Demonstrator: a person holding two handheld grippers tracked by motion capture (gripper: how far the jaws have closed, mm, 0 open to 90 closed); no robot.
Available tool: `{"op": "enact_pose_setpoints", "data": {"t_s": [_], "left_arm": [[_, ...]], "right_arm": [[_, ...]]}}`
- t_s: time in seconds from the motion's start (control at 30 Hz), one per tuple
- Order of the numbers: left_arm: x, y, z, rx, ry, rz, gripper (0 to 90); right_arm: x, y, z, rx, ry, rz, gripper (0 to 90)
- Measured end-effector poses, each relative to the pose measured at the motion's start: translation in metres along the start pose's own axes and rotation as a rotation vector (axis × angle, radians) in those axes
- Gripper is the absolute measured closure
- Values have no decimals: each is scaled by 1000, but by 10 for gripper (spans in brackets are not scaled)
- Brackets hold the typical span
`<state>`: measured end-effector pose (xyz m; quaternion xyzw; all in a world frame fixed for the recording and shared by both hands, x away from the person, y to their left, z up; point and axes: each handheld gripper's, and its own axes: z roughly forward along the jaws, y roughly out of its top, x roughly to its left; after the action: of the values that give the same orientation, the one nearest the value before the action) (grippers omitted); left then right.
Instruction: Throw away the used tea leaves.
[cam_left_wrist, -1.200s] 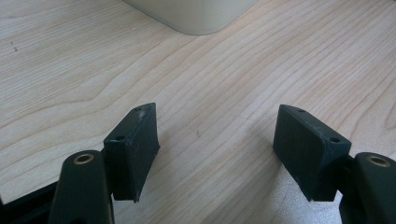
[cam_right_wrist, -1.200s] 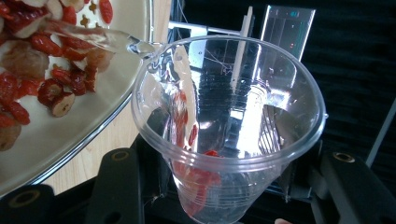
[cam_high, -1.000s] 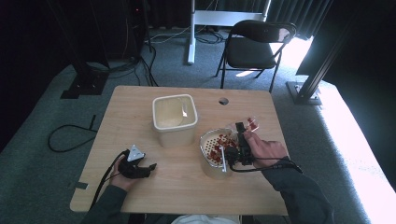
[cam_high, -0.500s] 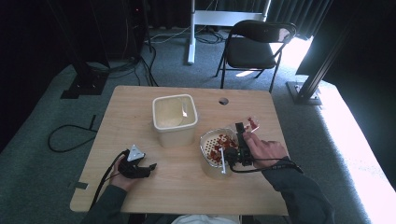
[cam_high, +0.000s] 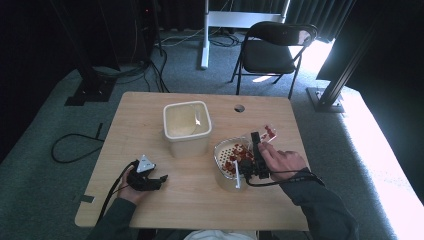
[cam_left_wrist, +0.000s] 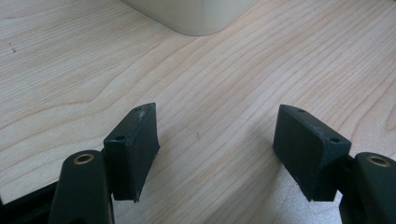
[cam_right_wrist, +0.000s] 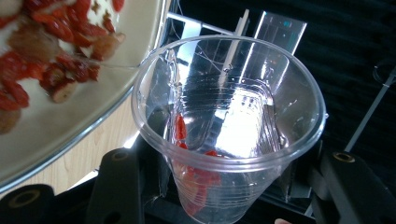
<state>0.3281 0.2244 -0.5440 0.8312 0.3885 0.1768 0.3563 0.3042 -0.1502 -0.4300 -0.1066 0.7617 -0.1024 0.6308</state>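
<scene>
1. The right gripper (cam_right_wrist: 219, 186) has its two black jaws closed on the sides of a clear plastic cup (cam_right_wrist: 229, 126), pinching it low on the wall so the open mouth is free; in the high view the same gripper (cam_high: 255, 160) sits at the right side of the table with the person's right hand (cam_high: 280, 162) behind it

2. A few red dried berries (cam_right_wrist: 187, 154) lie inside the cup, some clinging to the wall near the bottom, which suggests the cup serves to carry or pour them

3. The cup is held just beside a shallow pale bowl of red dried berries and brown pieces (cam_right_wrist: 70, 70), rim near rim, probably so that berries can pass between them without falling on the wood; which way they are going cannot be told

4. In the high view the bowl (cam_high: 232, 157) stands on the light wooden table (cam_high: 200, 200), right of a square cream plastic container (cam_high: 187, 127) whose top is open, near enough to be a likely next stop for the berries

5. The left gripper (cam_left_wrist: 219, 154) has its jaws spread wide with nothing between them, low over bare wood and pointed toward the base of the cream container; in the high view it (cam_high: 145, 177) rests at the left front of the table, well apart from the bowl, apparently parked out of the way while the right hand works
</scene>
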Motion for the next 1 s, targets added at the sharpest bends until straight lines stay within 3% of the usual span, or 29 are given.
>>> {"op": "enact_pose_setpoints", "data": {"t_s": [0.13,0.47,0.63,1.0], "left_arm": [[0,0,0,0,0,-2,314],[0,0,0,0,1,0,315],[0,0,0,-1,0,-2,314],[0,-1,-1,-4,-1,-6,314]], "right_arm": [[5,4,-1,-11,-1,-38,461],[7,5,0,0,-9,-46,460],[10,10,-3,-6,-28,-96,459],[6,8,-1,-4,-36,-77,459]]}}
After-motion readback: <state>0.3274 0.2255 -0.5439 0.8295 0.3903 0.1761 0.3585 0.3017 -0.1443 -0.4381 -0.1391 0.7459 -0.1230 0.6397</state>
